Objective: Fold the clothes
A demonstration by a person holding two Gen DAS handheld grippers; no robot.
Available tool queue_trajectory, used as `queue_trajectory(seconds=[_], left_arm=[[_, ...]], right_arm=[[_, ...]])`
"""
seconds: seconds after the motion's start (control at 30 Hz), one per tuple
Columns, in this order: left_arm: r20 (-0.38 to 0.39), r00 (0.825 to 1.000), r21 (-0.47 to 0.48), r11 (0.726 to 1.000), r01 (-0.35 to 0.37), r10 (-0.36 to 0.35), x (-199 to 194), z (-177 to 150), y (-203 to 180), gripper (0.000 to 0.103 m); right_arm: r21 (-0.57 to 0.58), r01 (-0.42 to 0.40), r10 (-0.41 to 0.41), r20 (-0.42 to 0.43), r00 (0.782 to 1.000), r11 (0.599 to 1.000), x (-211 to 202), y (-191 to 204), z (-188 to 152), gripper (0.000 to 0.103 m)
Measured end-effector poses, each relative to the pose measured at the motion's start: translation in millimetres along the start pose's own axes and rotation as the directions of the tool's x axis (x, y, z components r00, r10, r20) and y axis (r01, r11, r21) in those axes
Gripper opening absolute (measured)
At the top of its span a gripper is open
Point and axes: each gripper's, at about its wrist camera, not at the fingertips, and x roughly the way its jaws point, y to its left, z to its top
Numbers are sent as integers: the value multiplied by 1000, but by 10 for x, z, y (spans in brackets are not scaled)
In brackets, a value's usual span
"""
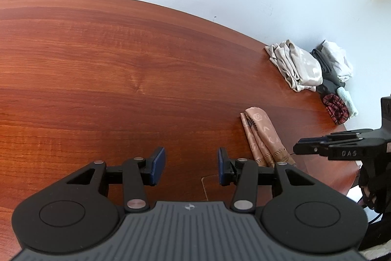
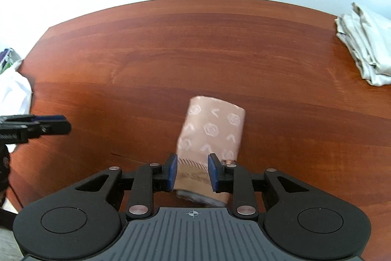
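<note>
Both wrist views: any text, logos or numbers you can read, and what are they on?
"DAS": raised letters on the right gripper body.
Folded pink cloth: woven hexagon and chevron motifs; the dark printing near its hem is too blurred to read.
Nothing else readable.

The counter (image 1: 122, 70) is reddish wood-grain with a smooth, slightly glossy finish. The folded pink cloth (image 2: 211, 131) looks thin and faintly sheeny, though motion blur leaves its weave uncertain. The beige clothes (image 1: 295, 65) are soft and matt. Each tool (image 2: 191, 171) is matt black plastic with blue pads (image 2: 172, 170) and metal pins.
</note>
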Motion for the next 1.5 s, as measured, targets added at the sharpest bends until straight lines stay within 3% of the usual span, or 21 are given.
queue_trajectory(seconds=[0.47,0.7,0.77,1.0,1.17,1.5], left_arm=[[-13,999,75,996,-46,47,-70,-18,-230,51],[-16,999,86,996,-30,32,-26,-38,-350,51],[-20,1000,83,996,-11,13,21,-27,-389,51],[-49,996,74,994,76,-72,335,77,-642,55],[-85,988,6,991,131,-130,651,154,-822,55],[-170,979,-88,991,96,-110,1297,216,-1074,55]], right_arm=[[-72,-27,24,-43,999,997,499,75,-140,29],[-1,-52,52,9,999,999,296,-129,-75,32],[26,-40,39,20,999,999,242,-230,-59,37],[66,11,-12,10,1000,998,156,-521,-104,40],[86,21,-20,-5,1000,996,77,-711,-208,41],[131,26,-23,-26,999,991,-94,-1126,-413,47]])
